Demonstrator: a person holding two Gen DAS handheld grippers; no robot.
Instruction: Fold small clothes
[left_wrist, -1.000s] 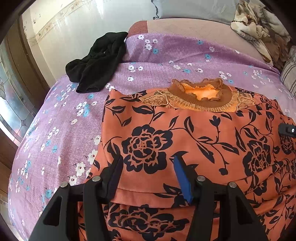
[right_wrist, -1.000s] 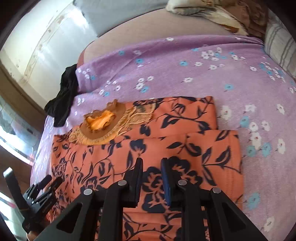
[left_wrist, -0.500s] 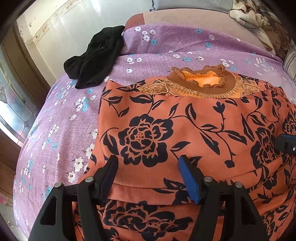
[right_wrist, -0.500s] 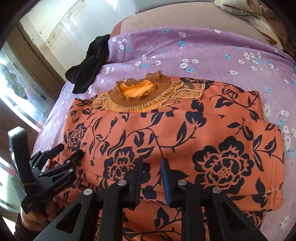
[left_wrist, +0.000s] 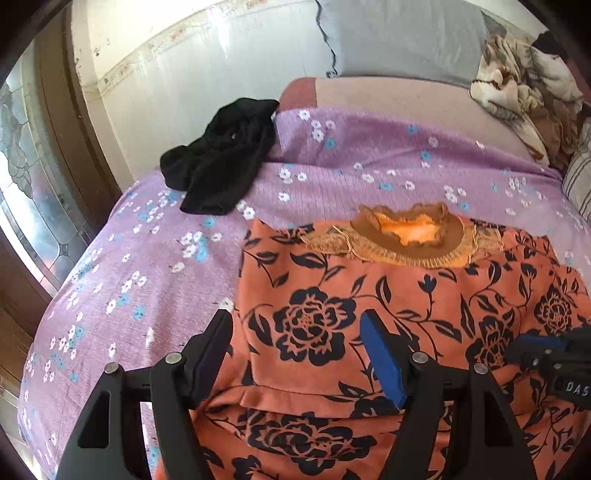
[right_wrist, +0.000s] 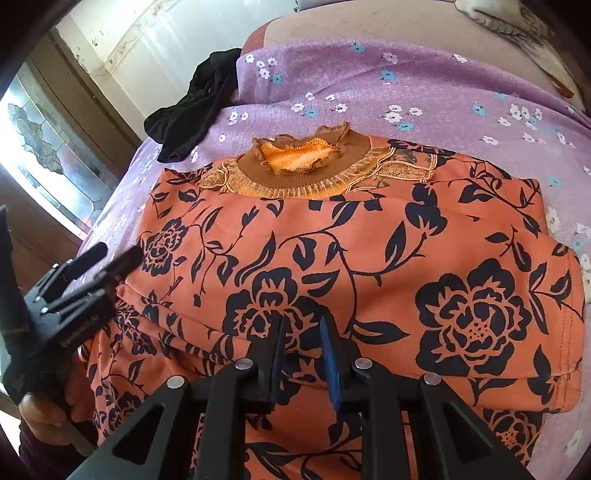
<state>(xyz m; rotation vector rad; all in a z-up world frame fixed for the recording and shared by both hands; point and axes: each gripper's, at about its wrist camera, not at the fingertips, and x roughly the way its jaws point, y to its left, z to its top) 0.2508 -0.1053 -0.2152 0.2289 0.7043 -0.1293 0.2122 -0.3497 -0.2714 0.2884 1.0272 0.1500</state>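
Since a second ago our left gripper (left_wrist: 295, 354) has lifted a little off the orange floral garment (right_wrist: 369, 258); its jaws are opening wide, with nothing clamped between them. Further right, our right gripper (right_wrist: 301, 354) sits nearly closed over a fold edge, but we cannot tell whether it pinches cloth. The garment lies flat on the purple flowered bedspread (left_wrist: 147, 258), frilled collar (right_wrist: 299, 162) at the far end, with a black garment (left_wrist: 221, 166) well apart. We judge the thin, slippery-looking fabric could slide and undo the fold if our right gripper drags sideways.
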